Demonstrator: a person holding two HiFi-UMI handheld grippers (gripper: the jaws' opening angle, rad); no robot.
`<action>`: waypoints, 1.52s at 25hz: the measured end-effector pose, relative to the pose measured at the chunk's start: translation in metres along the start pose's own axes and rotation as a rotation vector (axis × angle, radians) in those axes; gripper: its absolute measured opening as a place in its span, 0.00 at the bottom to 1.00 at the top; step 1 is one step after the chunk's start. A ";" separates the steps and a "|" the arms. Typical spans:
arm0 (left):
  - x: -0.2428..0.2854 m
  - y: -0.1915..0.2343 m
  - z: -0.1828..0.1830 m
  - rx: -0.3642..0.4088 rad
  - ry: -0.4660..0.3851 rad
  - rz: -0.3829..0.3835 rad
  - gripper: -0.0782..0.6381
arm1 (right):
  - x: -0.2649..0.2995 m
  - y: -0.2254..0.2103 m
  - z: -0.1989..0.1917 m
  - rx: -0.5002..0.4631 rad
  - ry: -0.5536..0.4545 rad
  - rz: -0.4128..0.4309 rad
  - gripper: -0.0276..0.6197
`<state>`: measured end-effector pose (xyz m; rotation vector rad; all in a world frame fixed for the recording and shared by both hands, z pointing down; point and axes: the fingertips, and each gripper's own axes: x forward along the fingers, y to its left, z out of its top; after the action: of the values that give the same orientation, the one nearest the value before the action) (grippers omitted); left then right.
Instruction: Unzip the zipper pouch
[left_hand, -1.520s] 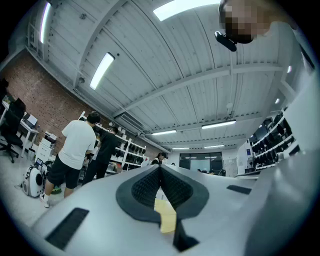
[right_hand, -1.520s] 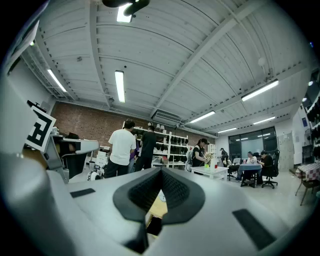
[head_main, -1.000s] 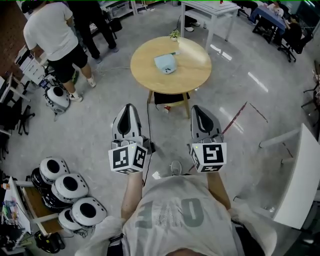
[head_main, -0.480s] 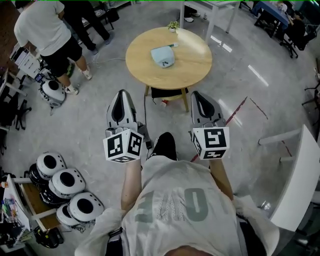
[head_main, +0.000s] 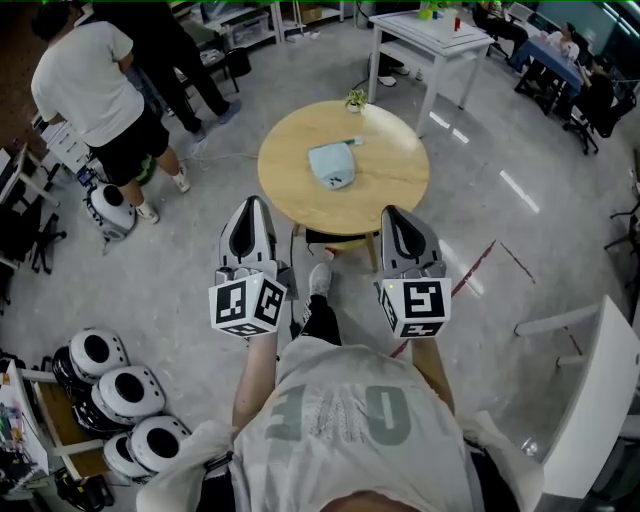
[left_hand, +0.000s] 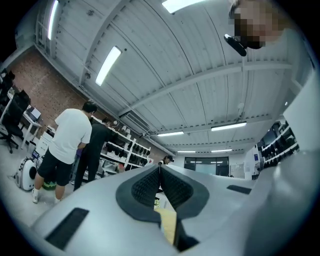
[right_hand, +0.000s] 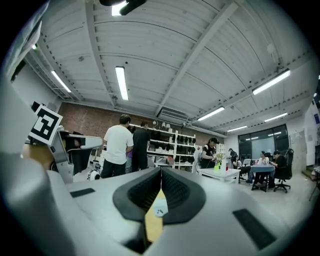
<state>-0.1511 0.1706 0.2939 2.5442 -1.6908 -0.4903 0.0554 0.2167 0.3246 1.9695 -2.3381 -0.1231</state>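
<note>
Grey floor (head_main: 180, 270) fills frame. Round wooden counter (head_main: 395, 185), upper centre. Left gripper (head_main: 249, 205) and right gripper (head_main: 393, 215) side by side at mid-frame, just below counter's near edge, both clenched empty. Light-blue zipper pouch (head_main: 331, 165) lies near counter's middle, well apart from both grippers. Small plant (head_main: 354, 98) at far rim.

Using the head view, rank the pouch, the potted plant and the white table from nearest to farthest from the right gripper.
From the right gripper:
1. Light-blue pouch, centre of round table.
2. Small potted plant, round table's far edge.
3. White rectangular table, beyond, upper right.
</note>
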 end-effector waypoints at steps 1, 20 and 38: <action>0.009 0.002 0.000 -0.010 -0.009 -0.007 0.15 | 0.009 -0.003 -0.001 0.000 -0.001 -0.001 0.09; 0.299 0.105 -0.030 0.063 -0.046 -0.094 0.15 | 0.292 -0.071 0.019 0.016 -0.010 -0.152 0.09; 0.398 0.129 -0.089 0.084 0.089 -0.164 0.15 | 0.405 -0.076 -0.029 0.016 0.135 -0.177 0.09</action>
<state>-0.1001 -0.2536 0.3126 2.7340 -1.5121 -0.3140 0.0643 -0.1956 0.3495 2.1184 -2.0881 0.0182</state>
